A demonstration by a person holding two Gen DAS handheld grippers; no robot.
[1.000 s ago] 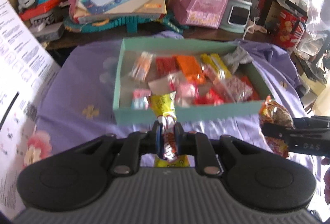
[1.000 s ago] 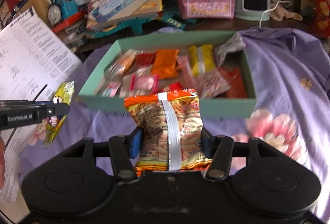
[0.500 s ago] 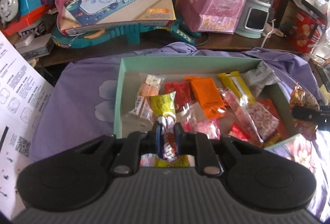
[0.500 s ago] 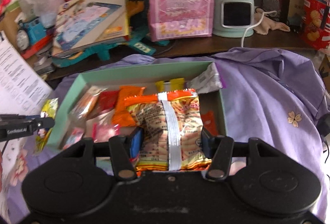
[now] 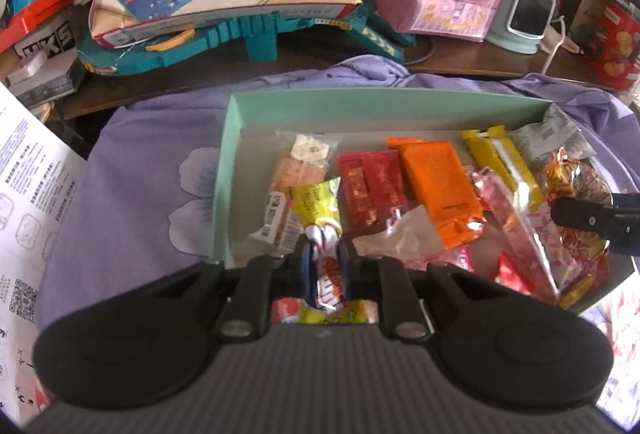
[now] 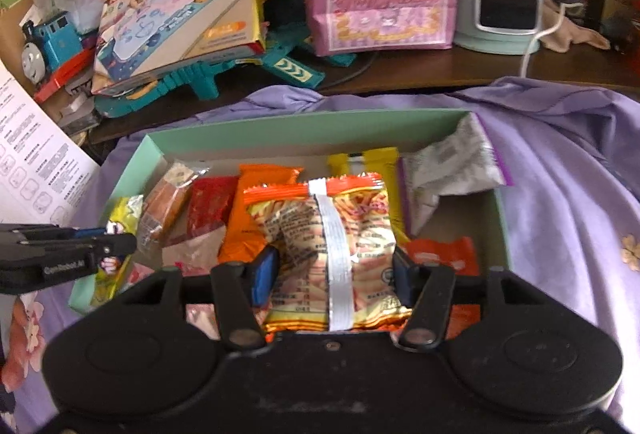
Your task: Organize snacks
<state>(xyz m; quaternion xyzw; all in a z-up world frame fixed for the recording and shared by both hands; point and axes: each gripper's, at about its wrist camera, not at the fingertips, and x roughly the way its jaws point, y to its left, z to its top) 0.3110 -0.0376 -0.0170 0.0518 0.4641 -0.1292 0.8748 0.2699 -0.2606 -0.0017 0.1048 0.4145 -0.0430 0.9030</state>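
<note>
Yellow packet (image 5: 318,200) pinched tight in the left gripper (image 5: 325,266), hanging over the near-left part of the green box (image 5: 384,106). Right gripper (image 6: 334,270) clamps the orange bag (image 6: 320,234) over the box's middle; only its own view shows the bag's silver back seam. Bare floor shows along the box's left wall. One orange pouch (image 5: 440,182), two red packets (image 5: 370,190), purple cloth (image 5: 148,162) all round.

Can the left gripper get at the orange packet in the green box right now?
Probably not: the left gripper is shut on a yellow snack packet. The orange packet lies uncovered on top, so the way is otherwise free.
</note>
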